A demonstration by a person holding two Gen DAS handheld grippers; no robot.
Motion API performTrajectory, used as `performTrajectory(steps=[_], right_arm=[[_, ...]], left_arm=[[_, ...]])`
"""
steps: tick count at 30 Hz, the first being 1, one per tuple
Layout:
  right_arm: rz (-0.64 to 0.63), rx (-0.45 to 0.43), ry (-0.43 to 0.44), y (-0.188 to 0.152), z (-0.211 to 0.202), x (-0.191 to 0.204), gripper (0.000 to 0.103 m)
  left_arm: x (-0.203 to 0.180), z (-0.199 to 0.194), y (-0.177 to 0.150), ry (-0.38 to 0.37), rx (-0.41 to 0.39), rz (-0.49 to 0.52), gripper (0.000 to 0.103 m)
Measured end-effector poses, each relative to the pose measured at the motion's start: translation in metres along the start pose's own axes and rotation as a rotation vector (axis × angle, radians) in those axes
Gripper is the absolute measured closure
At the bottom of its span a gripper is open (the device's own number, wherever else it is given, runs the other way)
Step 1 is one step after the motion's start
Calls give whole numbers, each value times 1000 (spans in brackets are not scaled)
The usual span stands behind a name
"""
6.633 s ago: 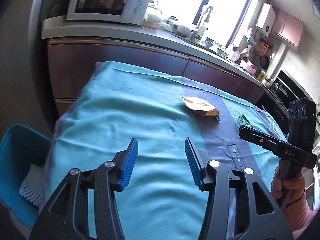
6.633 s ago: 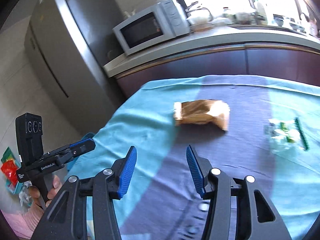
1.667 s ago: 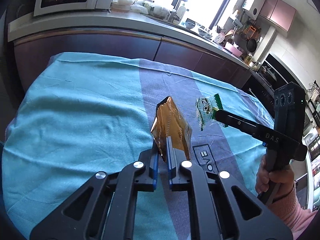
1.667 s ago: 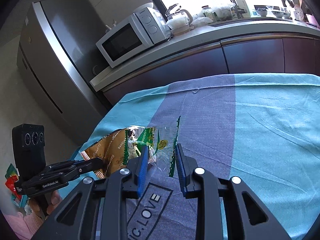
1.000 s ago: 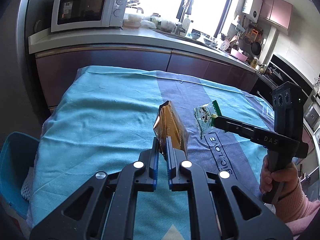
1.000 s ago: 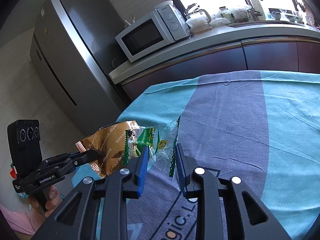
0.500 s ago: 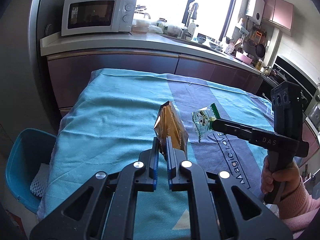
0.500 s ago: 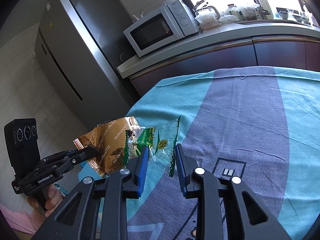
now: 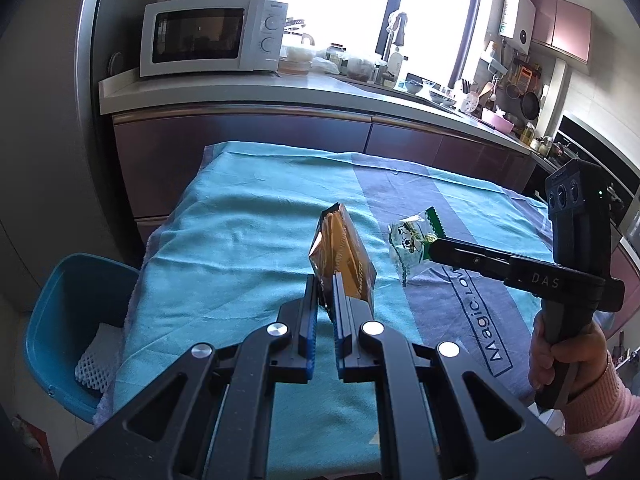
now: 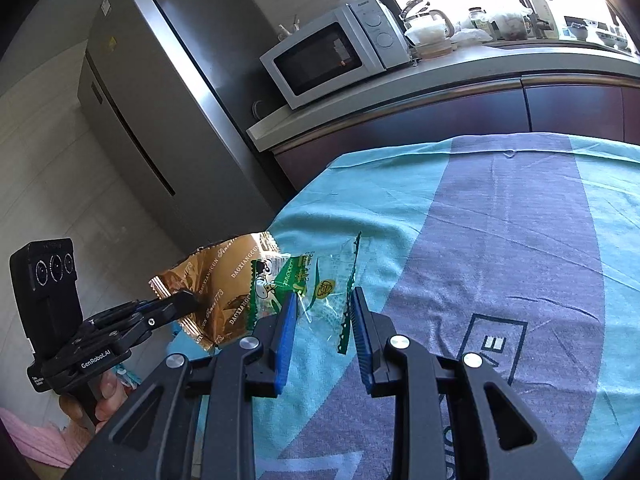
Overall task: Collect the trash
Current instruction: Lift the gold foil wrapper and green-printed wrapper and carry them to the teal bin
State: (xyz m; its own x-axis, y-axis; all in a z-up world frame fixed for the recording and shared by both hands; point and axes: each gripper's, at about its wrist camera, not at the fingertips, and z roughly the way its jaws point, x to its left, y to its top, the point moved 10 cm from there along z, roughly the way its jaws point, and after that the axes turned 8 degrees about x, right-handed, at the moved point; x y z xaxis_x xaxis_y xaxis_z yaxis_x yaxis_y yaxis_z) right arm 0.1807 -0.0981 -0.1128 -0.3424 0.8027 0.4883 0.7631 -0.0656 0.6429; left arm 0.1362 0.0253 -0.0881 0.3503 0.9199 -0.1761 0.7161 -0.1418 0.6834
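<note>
My left gripper [image 9: 324, 285] is shut on the lower edge of a gold snack wrapper [image 9: 343, 252], which stands upright above the teal and purple tablecloth [image 9: 240, 240]. In the right wrist view my right gripper [image 10: 324, 300] is shut on a crinkled clear wrapper with green print [image 10: 316, 280], held off the cloth. The gold wrapper [image 10: 216, 280] and the left gripper [image 10: 186, 300] sit just left of it, past the table's left edge. Seen from the left wrist, the right gripper [image 9: 431, 246] holds the clear wrapper [image 9: 408, 240] beside the gold one.
A blue bin [image 9: 52, 320] stands on the floor left of the table, with white foam netting [image 9: 96, 356] inside. Behind the table runs a dark cabinet counter [image 9: 280, 92] with a microwave [image 9: 208, 40]. A steel fridge [image 10: 160, 100] stands at the left.
Both grippers have carried their wrappers leftward toward the table's left edge. The blue bin now shows more fully in the left wrist view. Neither grip has changed.
</note>
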Motion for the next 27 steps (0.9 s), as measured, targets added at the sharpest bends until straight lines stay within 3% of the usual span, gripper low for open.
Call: performTrajectory(steps=[27], right_arm=[[-34,14,33,0,11,18,77]], left_arm=[[17,-20,-3,51,-29,-28,95]])
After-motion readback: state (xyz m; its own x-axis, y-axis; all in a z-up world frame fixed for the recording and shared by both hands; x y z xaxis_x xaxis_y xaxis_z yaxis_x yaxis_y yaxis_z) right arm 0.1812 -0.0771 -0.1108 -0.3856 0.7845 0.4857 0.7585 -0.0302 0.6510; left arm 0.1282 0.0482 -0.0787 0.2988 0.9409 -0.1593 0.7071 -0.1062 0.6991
